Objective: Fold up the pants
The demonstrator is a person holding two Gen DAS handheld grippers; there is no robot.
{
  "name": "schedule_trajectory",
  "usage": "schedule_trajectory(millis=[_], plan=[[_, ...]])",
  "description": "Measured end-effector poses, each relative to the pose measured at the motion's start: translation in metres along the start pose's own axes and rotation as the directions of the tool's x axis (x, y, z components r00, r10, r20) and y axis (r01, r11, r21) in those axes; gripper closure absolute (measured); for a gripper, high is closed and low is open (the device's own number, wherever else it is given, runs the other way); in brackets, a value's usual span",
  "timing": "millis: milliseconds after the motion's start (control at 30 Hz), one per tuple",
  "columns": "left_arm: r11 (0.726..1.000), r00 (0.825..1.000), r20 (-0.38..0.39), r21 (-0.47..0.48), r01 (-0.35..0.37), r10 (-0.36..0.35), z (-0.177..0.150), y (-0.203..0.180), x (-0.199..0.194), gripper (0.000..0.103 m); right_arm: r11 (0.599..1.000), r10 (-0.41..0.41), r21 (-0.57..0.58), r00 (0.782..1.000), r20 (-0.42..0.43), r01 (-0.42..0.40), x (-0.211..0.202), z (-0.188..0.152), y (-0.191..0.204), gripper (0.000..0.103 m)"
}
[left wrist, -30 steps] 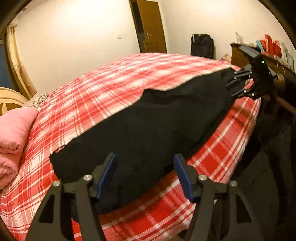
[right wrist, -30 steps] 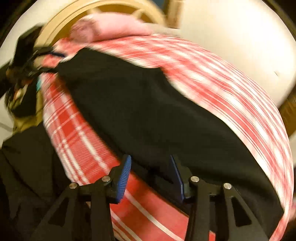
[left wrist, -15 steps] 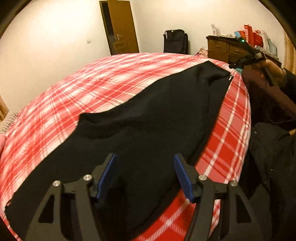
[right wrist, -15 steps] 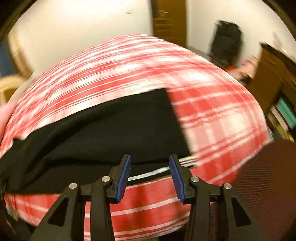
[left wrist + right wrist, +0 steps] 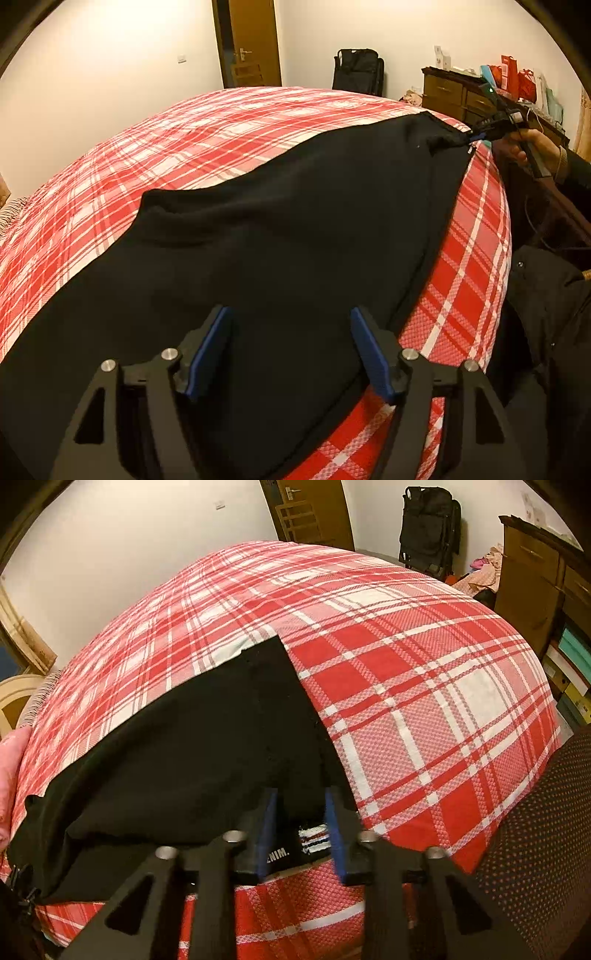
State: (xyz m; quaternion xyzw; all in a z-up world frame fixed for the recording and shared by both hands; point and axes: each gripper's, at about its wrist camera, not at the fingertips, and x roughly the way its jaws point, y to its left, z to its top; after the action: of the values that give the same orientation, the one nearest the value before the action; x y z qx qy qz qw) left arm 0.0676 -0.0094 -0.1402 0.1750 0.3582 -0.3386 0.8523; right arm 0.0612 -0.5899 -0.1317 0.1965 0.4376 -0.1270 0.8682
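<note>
1. The black pants (image 5: 280, 236) lie spread along the near edge of the bed (image 5: 229, 125), on its red plaid cover, one end reaching toward the bed's far right corner.
2. Our left tongs (image 5: 290, 350) stand wide, hovering over the cloth near the bed's edge with nothing between them.
3. Our right tongs (image 5: 299, 827) have drawn narrow around the pants' end by the label (image 5: 314, 840); whether they pinch the cloth fully we cannot tell.
4. To do this step well, we judge we should catch every layer at that edge, seat the left tongs on the matching edge, then lift both evenly so the fold lands square.
5. Only the left wrist view shows the right tongs from outside, with a hand (image 5: 535, 147) on the handle at the bunched end.
6. Only the right wrist view shows the label and the layered opening.
</note>
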Motion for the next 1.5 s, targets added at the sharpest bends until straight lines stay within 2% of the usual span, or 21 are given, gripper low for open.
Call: schedule_trajectory(millis=[67,200,467,633,733,800,833,867,900,967,1000,1033,1067,1100,1167,1233,1267,1333,1367,1400,1500], plan=[[1.000,1.000,0.002,0.003,0.003,-0.003,0.000,0.000,0.000,0.032,1.000,-0.002,-0.012,1.000,0.017,0.002,-0.009,0.002,0.000,0.093],[1.000,1.000,0.003,0.008,0.007,-0.007,-0.001,0.001,0.000,0.031,0.998,-0.029,-0.061,0.998,0.060,0.033,-0.027,0.006,0.004,0.094],[0.999,1.000,-0.004,0.029,0.013,-0.013,-0.002,0.003,-0.001,0.030,0.994,-0.060,-0.082,0.995,0.080,0.067,-0.058,0.016,-0.006,0.094],[0.999,0.999,-0.006,0.038,0.034,-0.034,-0.003,0.006,-0.002,0.030,0.982,-0.142,-0.132,0.989,-0.049,0.134,-0.012,0.009,-0.011,0.094],[0.999,1.000,-0.012,0.038,0.028,-0.027,-0.004,0.006,-0.004,0.030,0.967,-0.203,-0.172,0.977,-0.058,0.190,-0.001,0.003,-0.006,0.093],[0.999,1.000,-0.016,0.037,0.023,-0.023,-0.005,0.005,-0.007,0.031,0.951,-0.252,-0.196,0.967,-0.038,0.240,-0.009,0.003,0.002,0.083],[0.999,1.000,-0.013,0.031,0.027,-0.026,-0.006,0.006,-0.011,0.031,0.934,-0.292,-0.218,0.956,-0.005,0.284,-0.016,0.003,0.008,0.071],[0.999,1.000,-0.008,0.027,0.022,-0.022,-0.006,0.007,-0.013,0.031,0.916,-0.320,-0.246,0.947,0.033,0.318,-0.023,0.001,0.018,0.063],[1.000,1.000,0.002,0.018,0.017,-0.017,-0.007,0.008,-0.016,0.031,0.907,-0.324,-0.265,0.944,0.060,0.328,-0.027,0.000,0.025,0.063],[0.999,0.999,0.012,0.005,0.035,-0.036,-0.009,0.007,-0.021,0.031,0.910,-0.222,-0.337,0.970,0.099,0.243,-0.041,-0.005,0.059,0.063],[0.999,0.999,0.013,0.010,0.035,-0.035,-0.010,0.005,-0.021,0.031,0.906,-0.145,-0.386,0.984,0.101,0.173,-0.046,-0.011,0.080,0.063],[0.999,0.999,0.012,0.021,0.031,-0.031,-0.011,0.002,-0.021,0.031,0.889,-0.074,-0.445,0.993,0.097,0.110,-0.048,-0.019,0.104,0.063],[0.999,0.999,0.011,0.031,0.031,-0.031,-0.011,-0.001,-0.021,0.031,0.842,0.006,-0.538,0.997,0.081,0.038,-0.048,-0.033,0.140,0.063],[0.999,0.999,0.012,0.038,0.034,-0.034,-0.010,-0.005,-0.020,0.031,0.805,0.051,-0.594,0.997,0.063,-0.004,-0.047,-0.043,0.163,0.064],[0.997,0.998,0.024,0.050,0.052,-0.054,-0.006,-0.012,-0.018,0.031,0.679,0.147,-0.727,0.989,0.004,-0.098,-0.040,-0.078,0.221,0.064],[0.996,0.997,0.033,0.067,0.066,-0.069,-0.002,-0.019,-0.015,0.031,0.598,0.180,-0.789,0.983,-0.042,-0.143,-0.031,-0.103,0.256,0.064],[0.994,0.997,0.033,0.078,0.070,-0.073,0.001,-0.023,-0.012,0.031,0.542,0.192,-0.823,0.978,-0.078,-0.172,-0.024,-0.118,0.274,0.064],[0.991,0.996,0.027,0.104,0.080,-0.083,0.004,-0.030,-0.006,0.031,0.475,0.182,-0.867,0.981,-0.069,-0.149,-0.016,-0.137,0.293,0.064],[0.990,0.997,0.023,0.122,0.076,-0.080,0.005,-0.033,-0.003,0.031,0.448,0.179,-0.883,0.982,-0.066,-0.141,-0.013,-0.143,0.301,0.064],[0.989,0.997,0.022,0.136,0.066,-0.069,0.006,-0.036,-0.001,0.031,0.439,0.180,-0.888,0.982,-0.063,-0.138,-0.012,-0.146,0.303,0.064],[0.987,0.996,0.016,0.132,0.089,-0.092,0.009,-0.037,0.005,0.032,0.433,0.185,-0.887,0.979,-0.084,-0.158,-0.007,-0.147,0.309,0.064]])
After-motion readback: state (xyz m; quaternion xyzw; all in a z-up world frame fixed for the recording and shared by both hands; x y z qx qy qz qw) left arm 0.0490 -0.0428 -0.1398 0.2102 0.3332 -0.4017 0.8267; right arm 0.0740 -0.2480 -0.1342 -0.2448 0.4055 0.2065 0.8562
